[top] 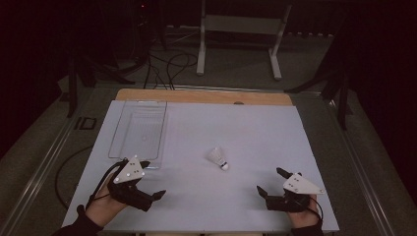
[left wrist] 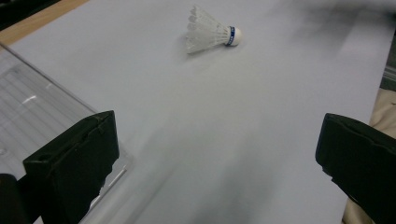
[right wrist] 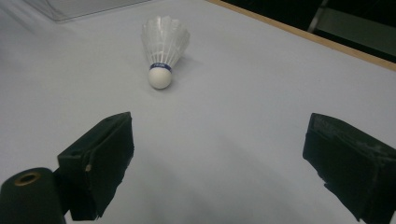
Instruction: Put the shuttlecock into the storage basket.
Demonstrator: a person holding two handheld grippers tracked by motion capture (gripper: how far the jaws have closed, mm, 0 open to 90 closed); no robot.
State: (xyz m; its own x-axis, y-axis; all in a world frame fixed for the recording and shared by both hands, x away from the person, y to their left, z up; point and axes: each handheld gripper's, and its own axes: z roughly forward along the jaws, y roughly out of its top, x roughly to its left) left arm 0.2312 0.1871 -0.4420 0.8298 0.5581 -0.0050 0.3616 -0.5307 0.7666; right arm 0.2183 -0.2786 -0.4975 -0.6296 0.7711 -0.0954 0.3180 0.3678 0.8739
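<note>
High view: white desk [top: 206, 196] with a wooden strip along its far edge. Shuttlecock [top: 218, 158] lies on its side near the middle, cork end toward the person, feathers pointing away and left. Clear tray [top: 139, 130] sits at the desk's left, long side running away from the person; nothing visible inside it.

Left hand-held gripper [top: 152, 179] rests low at the near left corner, just beside the tray's near end, jaws spread apart, nothing between them. Right hand-held gripper [top: 269, 180] sits at the near right, jaws likewise spread and empty. Both well apart from the shuttlecock, which lies between them and a little farther out.

Left gripper view: jaws wide, bare desk between; tray [left wrist: 32, 107] edge close beside the left jaw; shuttlecock [left wrist: 210, 31] ahead, blue band next to the cork.

Right gripper view: jaws wide; shuttlecock [right wrist: 163, 49] ahead and left of centre, cork nearest the camera, feathers fanning away.
</note>
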